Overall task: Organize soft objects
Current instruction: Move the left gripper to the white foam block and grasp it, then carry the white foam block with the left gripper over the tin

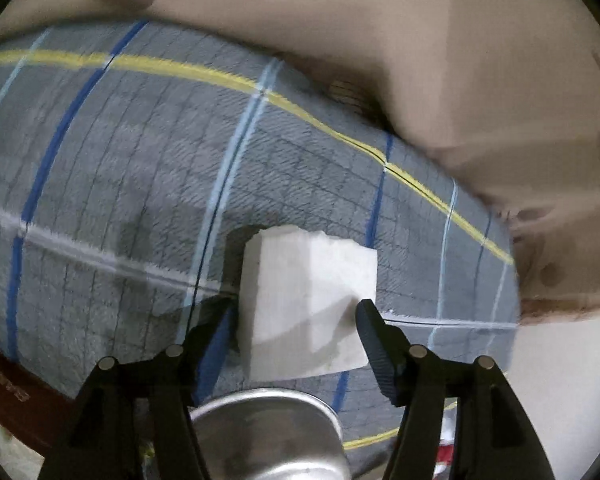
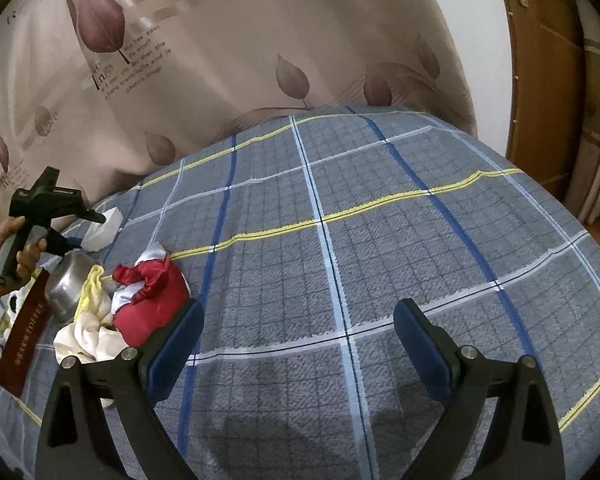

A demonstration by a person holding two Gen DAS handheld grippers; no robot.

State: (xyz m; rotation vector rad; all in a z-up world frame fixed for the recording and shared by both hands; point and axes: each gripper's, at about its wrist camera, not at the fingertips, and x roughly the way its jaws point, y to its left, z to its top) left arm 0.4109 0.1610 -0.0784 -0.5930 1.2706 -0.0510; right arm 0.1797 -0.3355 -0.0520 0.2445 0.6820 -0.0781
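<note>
Looking through the left wrist view first: left gripper [image 1: 296, 308] tilted steeply down over the checked bedspread [image 1: 120, 160], with the white foam block [image 1: 308, 280] standing between its two blue pads. Both pads right at the sides of the block, but not possible to tell whether pressing or only beside it. Block low over the cloth or already resting on it, near the curtain side of the bed. Round metal bowl [image 1: 268, 420] just below the jaws, close to the block.

Risk here: if still pinched, foam squeezed out of shape and springing sideways once let go. If barely held, block tipping over on the soft bedspread or rolling against the bowl. Picture also smeared, so contact hard to judge.

Turning to the right wrist view: right gripper [image 2: 300, 320] with jaws wide apart and nothing between them, above bare bedspread. Far to the left, a hand [image 2: 16, 248] holding the other tool at the block. Red cloth [image 2: 152, 300] and cream cloth [image 2: 88, 332] heaped together beside the bowl and a brown box [image 2: 24, 332].

Risk here: the heap crowded, so a grab at one cloth likely dragging the other, or the fingers knocking the bowl.
</note>
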